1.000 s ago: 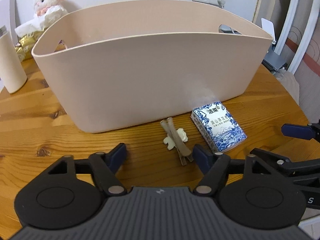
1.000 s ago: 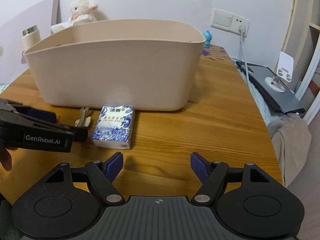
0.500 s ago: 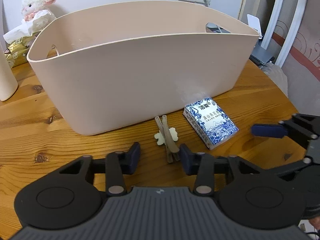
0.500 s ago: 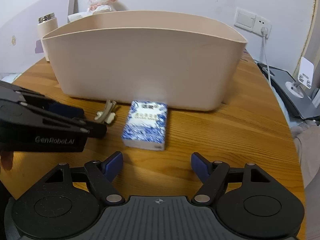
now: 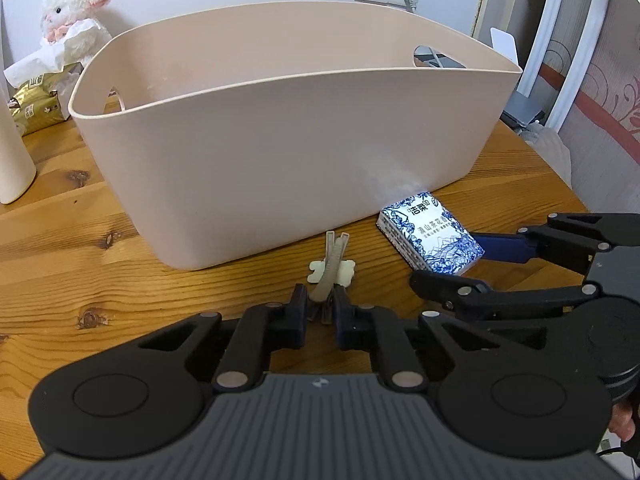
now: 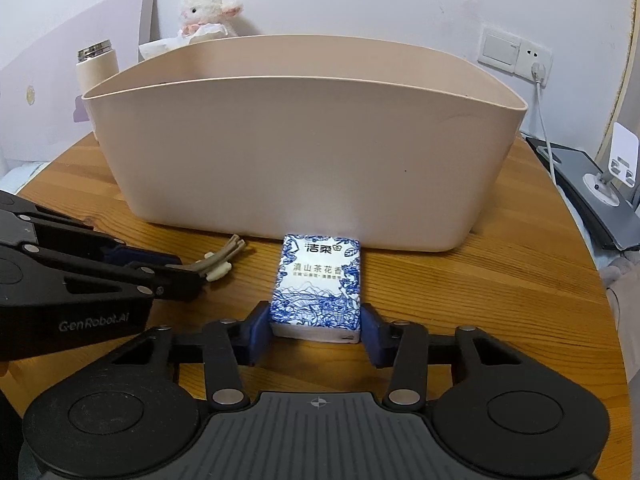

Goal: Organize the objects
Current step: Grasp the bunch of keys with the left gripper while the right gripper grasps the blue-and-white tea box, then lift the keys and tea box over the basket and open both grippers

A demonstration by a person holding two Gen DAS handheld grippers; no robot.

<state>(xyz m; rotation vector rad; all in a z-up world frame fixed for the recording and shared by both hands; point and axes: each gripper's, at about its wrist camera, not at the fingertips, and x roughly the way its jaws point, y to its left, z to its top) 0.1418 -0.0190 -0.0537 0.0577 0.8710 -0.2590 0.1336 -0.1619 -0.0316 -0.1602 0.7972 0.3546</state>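
Left wrist: left gripper (image 5: 320, 312) pinching hair clip (image 5: 331, 266); right gripper (image 6: 316, 330) bracketing tissue pack (image 6: 318, 286), contact unclear.

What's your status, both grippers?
Left gripper shut on clip. Right gripper straddling tissue pack, not yet clamped. Both on table, basket just ahead, nothing blocking.

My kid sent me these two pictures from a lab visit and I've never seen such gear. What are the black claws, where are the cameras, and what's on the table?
Each claw is a hand-held two-finger gripper carrying its own camera that looks along its fingers. One picture is the left gripper, shut on a hair clip. The other is the right gripper, its fingers either side of a blue-and-white tissue pack, perhaps not yet squeezing. Both items lie on the wooden table before a beige basket.
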